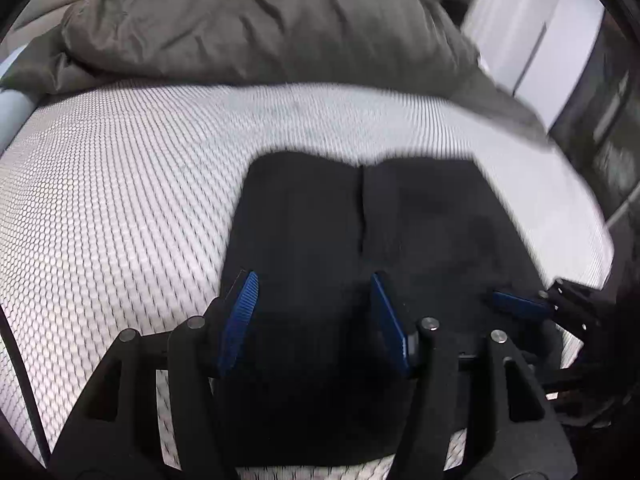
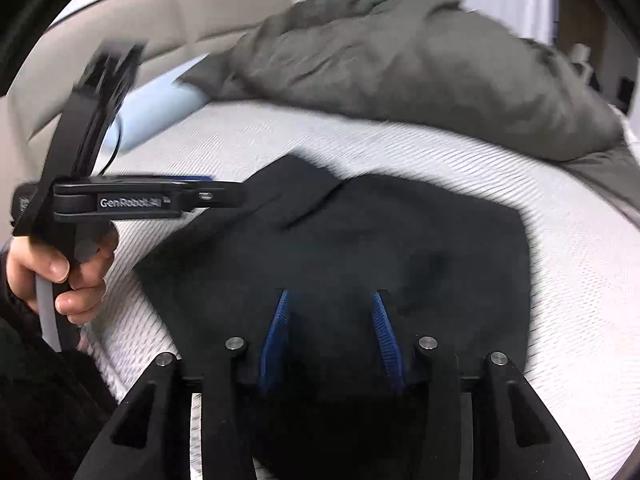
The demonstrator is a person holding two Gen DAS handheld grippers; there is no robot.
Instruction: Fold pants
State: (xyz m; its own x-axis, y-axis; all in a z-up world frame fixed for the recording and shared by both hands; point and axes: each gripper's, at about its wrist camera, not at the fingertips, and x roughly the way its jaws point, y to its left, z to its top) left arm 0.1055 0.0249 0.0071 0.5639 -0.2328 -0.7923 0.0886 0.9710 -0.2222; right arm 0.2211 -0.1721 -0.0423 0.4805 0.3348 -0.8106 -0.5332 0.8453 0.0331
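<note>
Two tools, left tool [image 1: 314, 280] & right tool [image 2: 332, 298], both w/ jaws apart over folded black pants [image 1: 360, 220] on bed [image 1: 120, 180].

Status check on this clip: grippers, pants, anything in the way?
Left hand-held gripper open, right hand-held gripper open, both over the cloth. Black pants lie partly folded on the white mattress. Grey duvet bunched behind, clear of the pants.

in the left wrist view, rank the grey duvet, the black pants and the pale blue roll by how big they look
1. Grey duvet, heaped across the far side.
2. Black pants; they lie nearer the camera, so the gap to the duvet is unsure.
3. Pale blue roll, clearly smallest, though cut off at the left edge.
</note>
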